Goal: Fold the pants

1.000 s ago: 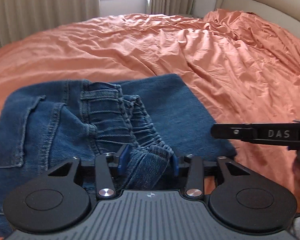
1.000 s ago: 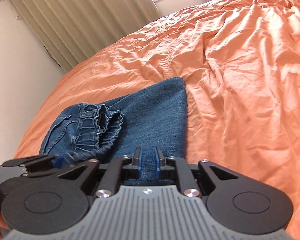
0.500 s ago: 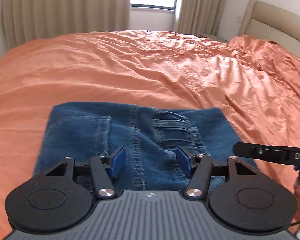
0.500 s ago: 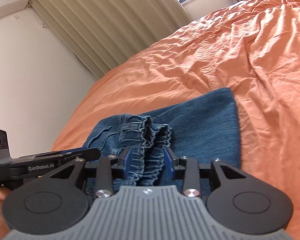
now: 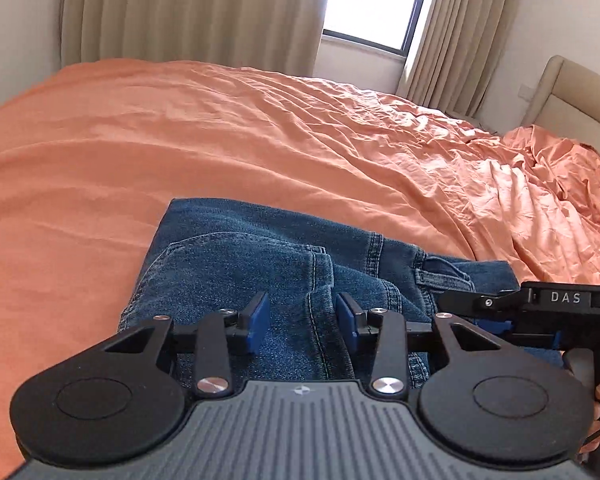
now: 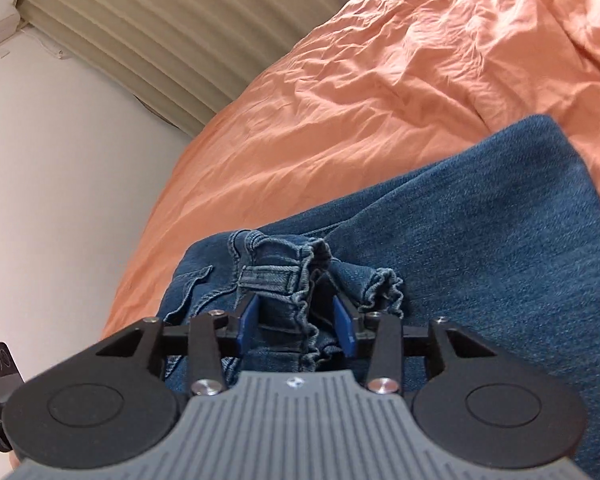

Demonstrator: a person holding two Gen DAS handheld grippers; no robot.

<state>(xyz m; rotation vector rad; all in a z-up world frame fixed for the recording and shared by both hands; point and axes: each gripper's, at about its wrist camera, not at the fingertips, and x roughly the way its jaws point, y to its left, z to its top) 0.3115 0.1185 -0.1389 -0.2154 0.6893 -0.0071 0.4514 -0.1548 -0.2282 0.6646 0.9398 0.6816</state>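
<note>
Left gripper [image 5: 302,326] closing over jeans [image 5: 260,256]; right gripper [image 6: 296,326] apart astride waistband [image 6: 300,280], probably not pinching. Grab every layer.

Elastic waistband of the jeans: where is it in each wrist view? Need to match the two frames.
Left wrist: waistband sits right of centre, at the belt loop, just above the right gripper entering from the right edge.
Right wrist: waistband is at centre, its ruffled edge running between the blue fingers.
Shared landmark: the orange bed cover, behind the jeans in both.
</note>
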